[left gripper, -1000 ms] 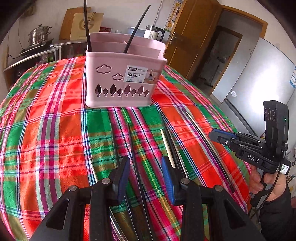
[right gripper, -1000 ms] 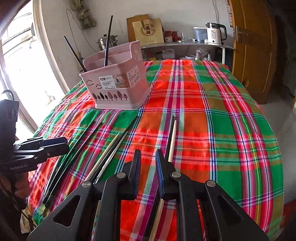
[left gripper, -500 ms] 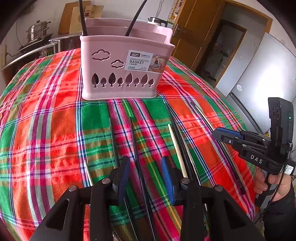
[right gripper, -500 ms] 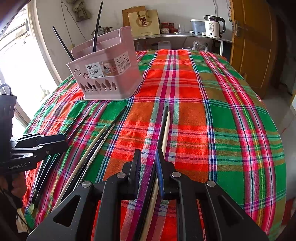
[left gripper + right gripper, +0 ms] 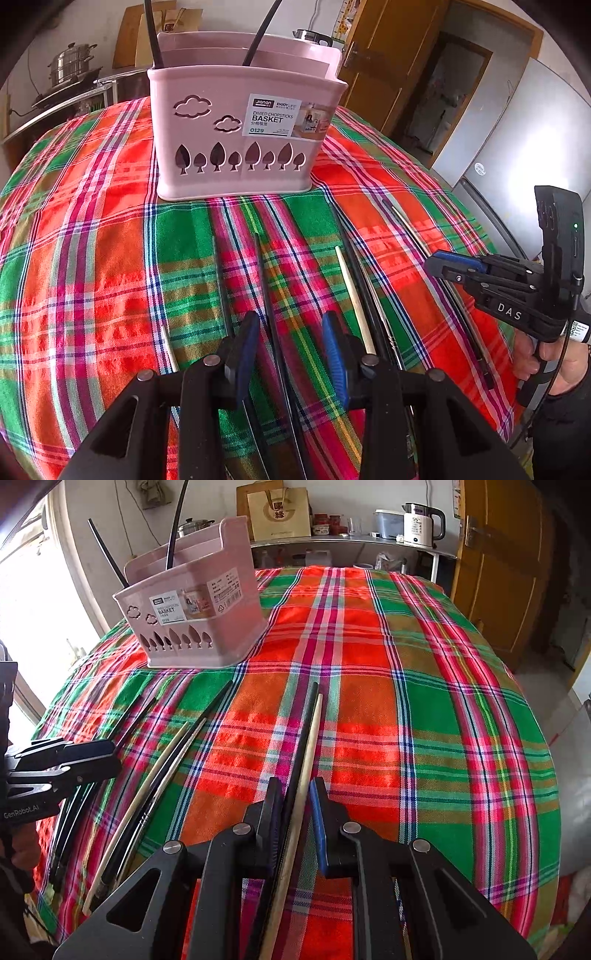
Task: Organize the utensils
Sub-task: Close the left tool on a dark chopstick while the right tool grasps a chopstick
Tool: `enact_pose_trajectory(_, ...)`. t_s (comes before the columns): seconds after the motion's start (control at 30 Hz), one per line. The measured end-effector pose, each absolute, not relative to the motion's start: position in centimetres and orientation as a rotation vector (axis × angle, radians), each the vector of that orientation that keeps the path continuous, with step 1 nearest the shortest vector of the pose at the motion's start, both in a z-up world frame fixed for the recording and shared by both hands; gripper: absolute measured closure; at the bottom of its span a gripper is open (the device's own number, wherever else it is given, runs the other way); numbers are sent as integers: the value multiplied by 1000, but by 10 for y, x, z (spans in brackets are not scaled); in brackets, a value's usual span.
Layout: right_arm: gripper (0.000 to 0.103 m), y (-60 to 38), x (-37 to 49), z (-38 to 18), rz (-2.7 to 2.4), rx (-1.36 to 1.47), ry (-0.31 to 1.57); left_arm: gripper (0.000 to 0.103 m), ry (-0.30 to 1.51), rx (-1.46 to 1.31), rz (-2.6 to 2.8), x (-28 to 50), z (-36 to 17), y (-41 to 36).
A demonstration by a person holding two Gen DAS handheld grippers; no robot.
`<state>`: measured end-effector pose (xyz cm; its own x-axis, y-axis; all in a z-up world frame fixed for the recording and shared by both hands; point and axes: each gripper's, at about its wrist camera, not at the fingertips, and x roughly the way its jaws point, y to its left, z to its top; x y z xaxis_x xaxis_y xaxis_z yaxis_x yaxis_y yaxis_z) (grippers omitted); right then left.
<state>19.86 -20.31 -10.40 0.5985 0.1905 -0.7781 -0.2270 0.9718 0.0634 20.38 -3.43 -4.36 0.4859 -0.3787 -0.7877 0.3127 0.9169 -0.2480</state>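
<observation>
The right hand-held gripper (image 5: 293,805), jaws narrowed around but not clearly pinching a black-and-pale chopstick pair (image 5: 308,734), sits along their length, which points toward the pink chopstick basket (image 5: 199,627) (left hand-held gripper (image 5: 290,343) open)

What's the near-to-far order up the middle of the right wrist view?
Right gripper, its jaws around a black and a pale chopstick → pale chopstick → bare checked tablecloth → far shelf with a white kettle. The pink basket sits off to the left, about level with the far cloth.
</observation>
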Motion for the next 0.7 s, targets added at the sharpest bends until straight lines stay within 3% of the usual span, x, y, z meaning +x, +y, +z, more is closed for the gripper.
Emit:
enact_pose_trajectory(0.2, 87, -199, 192, -93, 276, -25, 844, 68, 976, -74, -420, 207, -43, -35)
enact_pose_trajectory(0.7, 87, -187, 194, -104, 254, -72, 912, 68, 982, -98, -421, 211, -44, -33)
